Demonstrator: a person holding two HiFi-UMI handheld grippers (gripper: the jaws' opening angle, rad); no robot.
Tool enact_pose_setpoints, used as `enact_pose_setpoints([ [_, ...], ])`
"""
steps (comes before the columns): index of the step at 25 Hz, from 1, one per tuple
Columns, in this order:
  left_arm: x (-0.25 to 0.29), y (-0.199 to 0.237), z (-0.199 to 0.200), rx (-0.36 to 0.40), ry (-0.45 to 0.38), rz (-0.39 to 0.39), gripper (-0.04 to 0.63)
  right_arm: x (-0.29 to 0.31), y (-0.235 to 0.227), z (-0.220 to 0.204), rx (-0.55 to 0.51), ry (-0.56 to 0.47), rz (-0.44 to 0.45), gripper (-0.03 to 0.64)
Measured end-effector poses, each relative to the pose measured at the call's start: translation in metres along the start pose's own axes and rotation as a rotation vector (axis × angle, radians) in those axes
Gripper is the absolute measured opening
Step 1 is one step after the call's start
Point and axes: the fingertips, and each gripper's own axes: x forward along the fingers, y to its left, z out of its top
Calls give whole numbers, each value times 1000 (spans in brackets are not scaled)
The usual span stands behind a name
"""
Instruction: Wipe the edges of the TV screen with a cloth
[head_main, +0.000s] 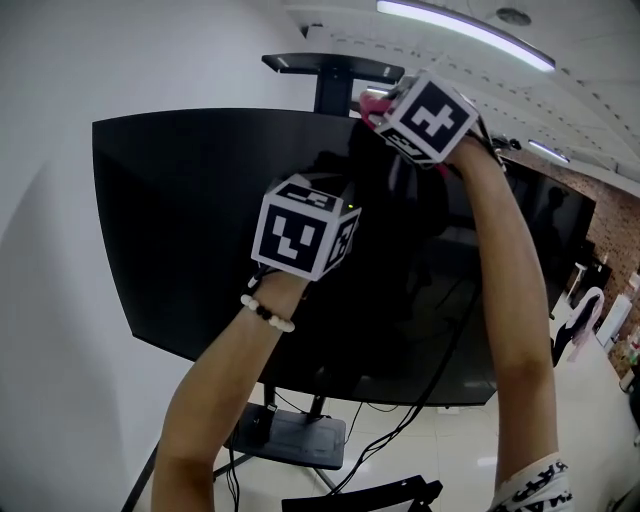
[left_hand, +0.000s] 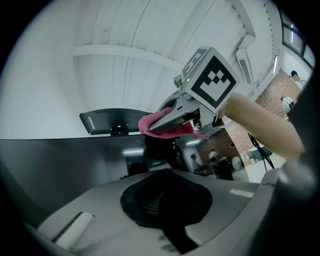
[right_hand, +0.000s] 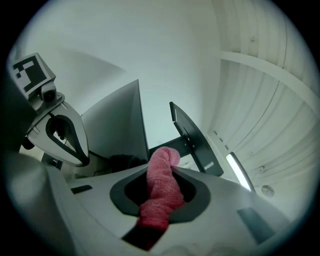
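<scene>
While the pink cloth (right_hand: 161, 192) is clamped between the jaws of the right gripper (head_main: 372, 108), it is held up at the top edge of the TV screen (head_main: 190, 220), just beside the dark shelf (head_main: 330, 65) of the stand. The left gripper (left_hand: 166, 174) is held lower, in front of the black panel and apart from the cloth, its jaws brought together on nothing. A beaded bracelet (head_main: 266, 312) is worn on the left wrist
</scene>
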Motion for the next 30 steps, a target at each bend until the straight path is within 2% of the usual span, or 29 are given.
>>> enact_pose_setpoints([
  [6,-29,55,2,18,-25,2,-14,24,25,64,-20,-20,-19,80],
  [11,-63,102,-8,64,-9,-39,-14,48,43,122,-11,12,-12,80],
  [14,-87,144,-17,64,4,-45,-14,65,56,160,16,18,12,80],
  [21,-142,239,-41,22,26,-18,-14,107,87,243,3,55,43,80],
  [26,-186,300,-63,35,57,8,-14,143,110,317,-21,45,57,80],
  [30,-210,345,-82,12,78,43,-14,170,129,374,-70,19,50,80],
])
